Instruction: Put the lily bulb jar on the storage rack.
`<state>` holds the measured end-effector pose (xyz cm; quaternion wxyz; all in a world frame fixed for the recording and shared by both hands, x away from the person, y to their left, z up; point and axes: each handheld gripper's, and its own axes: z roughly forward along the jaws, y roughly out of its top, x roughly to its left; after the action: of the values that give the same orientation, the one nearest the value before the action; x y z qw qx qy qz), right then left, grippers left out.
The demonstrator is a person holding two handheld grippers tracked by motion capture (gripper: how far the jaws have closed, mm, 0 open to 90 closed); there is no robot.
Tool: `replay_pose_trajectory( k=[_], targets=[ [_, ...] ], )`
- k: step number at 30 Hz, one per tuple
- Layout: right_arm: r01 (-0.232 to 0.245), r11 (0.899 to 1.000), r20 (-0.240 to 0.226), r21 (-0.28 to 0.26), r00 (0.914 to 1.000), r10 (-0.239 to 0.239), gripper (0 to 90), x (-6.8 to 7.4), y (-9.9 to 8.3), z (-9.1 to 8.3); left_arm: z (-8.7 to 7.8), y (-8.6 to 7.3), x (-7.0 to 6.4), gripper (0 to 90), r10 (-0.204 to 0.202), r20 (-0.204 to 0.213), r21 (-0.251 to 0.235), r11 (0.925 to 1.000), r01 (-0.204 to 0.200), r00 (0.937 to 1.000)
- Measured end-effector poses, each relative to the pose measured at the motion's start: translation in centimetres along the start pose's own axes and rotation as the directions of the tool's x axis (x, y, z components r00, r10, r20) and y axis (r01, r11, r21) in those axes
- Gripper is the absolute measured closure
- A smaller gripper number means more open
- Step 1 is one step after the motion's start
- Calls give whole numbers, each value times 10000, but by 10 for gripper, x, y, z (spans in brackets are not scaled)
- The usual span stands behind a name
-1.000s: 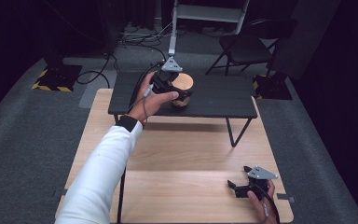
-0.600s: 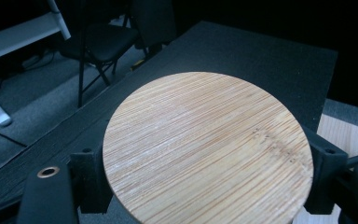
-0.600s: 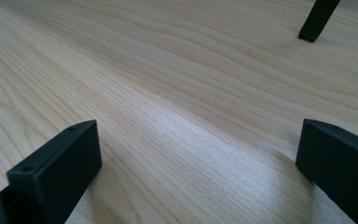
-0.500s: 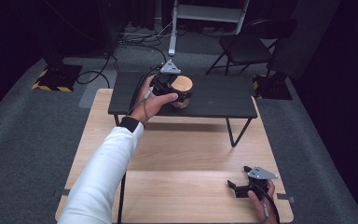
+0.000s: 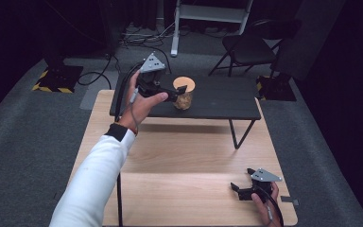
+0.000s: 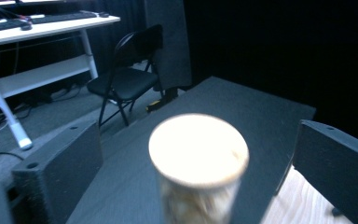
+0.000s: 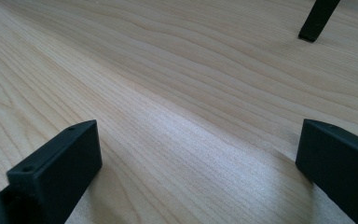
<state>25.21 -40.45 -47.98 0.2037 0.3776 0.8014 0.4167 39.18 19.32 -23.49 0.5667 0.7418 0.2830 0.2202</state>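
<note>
Upper-centre of high view: left gripper [image 5: 178, 91] w/ jaws apart either side of a cork-lidded jar [image 5: 184, 93], not clamped, jar standing on the small black table [image 5: 227, 97]; lower right, right gripper [image 5: 239, 190] w/ jaws wide apart over the wooden tabletop [image 5: 179, 161], holding nothing.

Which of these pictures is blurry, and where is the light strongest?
Left gripper view: the jar between the open jaws is smeared, its lid glaring white. Right gripper view: sharp wood grain on the table, with a soft sheen. High view: evenly lit tabletop, dark surroundings.
</note>
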Motion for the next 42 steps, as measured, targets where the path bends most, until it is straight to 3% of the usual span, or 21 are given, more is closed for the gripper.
replay_pose_trajectory(
  k=[2,5,6,9,13,17,19,25,30,33,38,42],
  targets=[
    [0,10000,0,-2,10000,0,0,0,0,0,-11,-6,-7,4,92,-87,-44,9999,-93,9999],
    [0,10000,0,-1,10000,0,0,0,0,0,-29,-19,-18,4,710,-175,-182,9973,-714,9973],
    [-9,10000,-3,3,10000,9,0,0,0,0,-34,-26,-22,4,719,-231,-372,9967,-728,9971],
    [3,10000,1,-1,10000,-3,0,0,0,0,-46,-38,-31,5,371,-343,-351,9986,-383,9987],
    [24,10000,-20,0,10000,-24,0,0,0,0,-59,-53,-41,7,552,-346,-280,9980,-562,9979],
    [30,10000,-20,1,10000,-30,0,0,0,0,-68,-75,-47,7,191,-352,-378,9991,-205,9992],
    [26,10000,-20,1,10000,-26,0,0,0,0,-72,-89,-51,7,106,-292,-375,9992,-117,9995],
    [34,10000,-31,0,10000,-34,0,0,0,0,-77,-128,-65,7,551,-372,54,9985,-549,9978],
    [78,10000,-109,-6,9999,-78,0,-1,0,0,-82,-162,-63,5,226,-220,121,9997,-224,9995],
    [92,10000,-137,-8,9999,-92,0,-2,0,0,-83,-175,-69,5,545,-332,507,9973,-528,9980],
    [116,9999,-171,-13,9998,-117,0,-2,0,0,-80,-197,-72,6,429,-76,1091,9932,-418,9991],
    [120,9999,-177,-12,9998,-120,0,-2,0,0,-76,-217,-77,6,308,27,1268,9915,-309,9995]
  ],
)
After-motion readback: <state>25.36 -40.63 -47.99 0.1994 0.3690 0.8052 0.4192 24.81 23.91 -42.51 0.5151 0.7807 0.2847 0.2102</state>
